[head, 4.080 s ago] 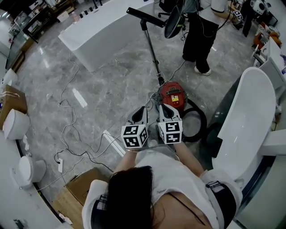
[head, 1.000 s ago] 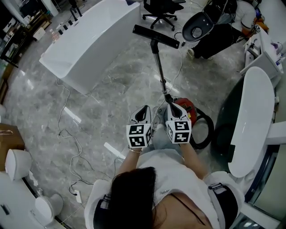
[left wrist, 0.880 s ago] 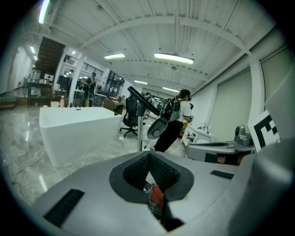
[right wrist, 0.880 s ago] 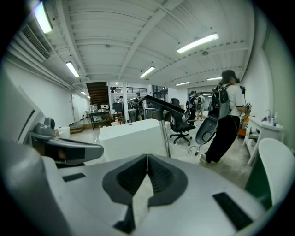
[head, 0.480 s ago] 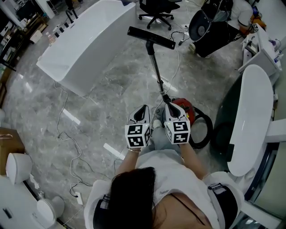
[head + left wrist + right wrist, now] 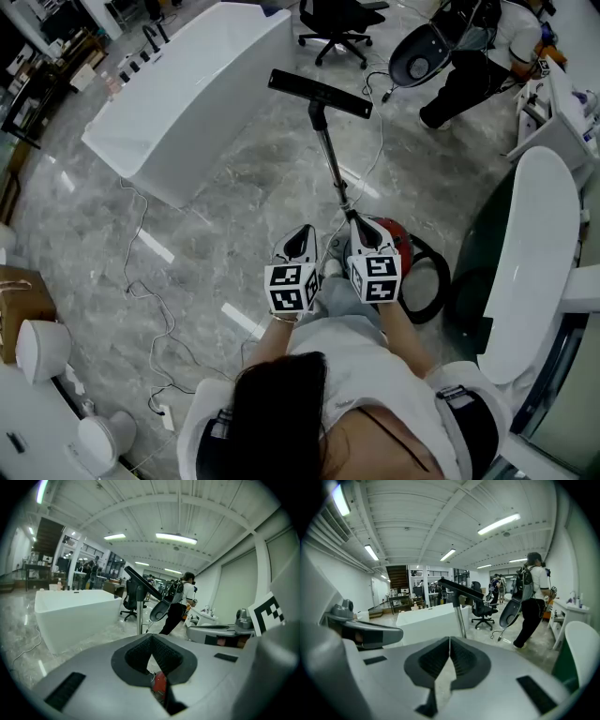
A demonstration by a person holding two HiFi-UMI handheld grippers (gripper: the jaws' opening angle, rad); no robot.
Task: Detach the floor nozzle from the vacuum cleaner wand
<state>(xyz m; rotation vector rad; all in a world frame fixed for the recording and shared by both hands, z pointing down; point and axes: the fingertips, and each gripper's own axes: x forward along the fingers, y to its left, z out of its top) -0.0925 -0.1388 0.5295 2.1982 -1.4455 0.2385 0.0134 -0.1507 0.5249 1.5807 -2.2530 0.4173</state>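
Clearly, the flat black floor nozzle [image 6: 320, 94] sat tilted atop the slim grey wand [image 6: 330, 159], which rose from the red vacuum cleaner [image 6: 394, 234] on the marble floor [image 6: 234, 216]. Just before it, left gripper [image 6: 301, 232] and right gripper [image 6: 359, 227] were closed, empty.

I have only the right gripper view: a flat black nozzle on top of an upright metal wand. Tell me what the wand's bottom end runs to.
Observer: In the head view, the slim metal wand comes down to a round red canister vacuum on the floor, just beyond the right gripper.
Operator: Report the left gripper's jaws.
Observer: The left gripper has its jaws together in its own view, with nothing held.
Operator: Name anything lying by the canister.
Observer: A thick black hose loops on the floor at the canister's right in the head view.
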